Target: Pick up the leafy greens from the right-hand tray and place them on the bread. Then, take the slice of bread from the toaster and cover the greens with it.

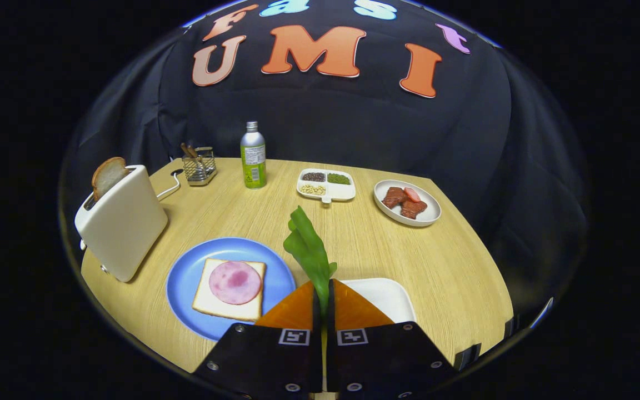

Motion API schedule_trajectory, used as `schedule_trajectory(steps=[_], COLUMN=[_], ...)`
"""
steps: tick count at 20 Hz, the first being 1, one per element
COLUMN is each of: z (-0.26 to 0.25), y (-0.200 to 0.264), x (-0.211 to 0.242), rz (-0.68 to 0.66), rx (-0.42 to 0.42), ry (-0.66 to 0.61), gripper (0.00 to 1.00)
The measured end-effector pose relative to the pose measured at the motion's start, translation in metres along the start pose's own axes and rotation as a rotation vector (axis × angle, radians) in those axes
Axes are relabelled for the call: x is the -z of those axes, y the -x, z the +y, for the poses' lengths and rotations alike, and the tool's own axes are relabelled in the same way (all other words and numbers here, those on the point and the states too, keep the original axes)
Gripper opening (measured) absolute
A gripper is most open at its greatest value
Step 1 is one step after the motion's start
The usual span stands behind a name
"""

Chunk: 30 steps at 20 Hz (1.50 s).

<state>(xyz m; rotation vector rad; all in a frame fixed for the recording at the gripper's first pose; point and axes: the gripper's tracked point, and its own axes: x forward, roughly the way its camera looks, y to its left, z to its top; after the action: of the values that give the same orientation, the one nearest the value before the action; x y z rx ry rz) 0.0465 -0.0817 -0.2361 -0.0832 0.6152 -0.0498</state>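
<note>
The fingers (323, 294) pinch the greens (310, 250), whose long leaf stands up ahead of them. The bread (230, 289), topped with a ham slice (235, 282), lies on a blue plate (186, 278) just left of the fingers, so the greens must travel leftward.

white tray (392, 297) partly hidden behind fingers (292, 311), toast (108, 175) half sunk in toaster (123, 222)

Probably a staged kitchen booth: black cloth wall (353, 128), toaster (123, 222), wooden table (453, 261).
</note>
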Motion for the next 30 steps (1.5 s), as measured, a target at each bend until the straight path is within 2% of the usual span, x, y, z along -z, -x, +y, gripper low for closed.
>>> schedule_trajectory(steps=[13, 18, 21, 22, 25, 29, 30], z=[0.074, 0.093, 0.096, 0.096, 0.102, 0.106, 0.106], y=[-0.008, -0.018, -0.025, -0.028, -0.029, -0.034, -0.035], x=[-0.002, 0.008, 0.012, 0.014, 0.015, 0.021, 0.024], rz=[0.027, 0.058, 0.065, 0.067, 0.069, 0.090, 0.100], rx=[-0.087, -0.103, -0.079, -0.075, -0.091, -0.098, -0.096], ry=[0.051, 0.064, 0.071, 0.070, 0.069, 0.077, 0.080], gripper=[0.04, 0.04, 0.04, 0.09, 0.13, 0.28, 0.35])
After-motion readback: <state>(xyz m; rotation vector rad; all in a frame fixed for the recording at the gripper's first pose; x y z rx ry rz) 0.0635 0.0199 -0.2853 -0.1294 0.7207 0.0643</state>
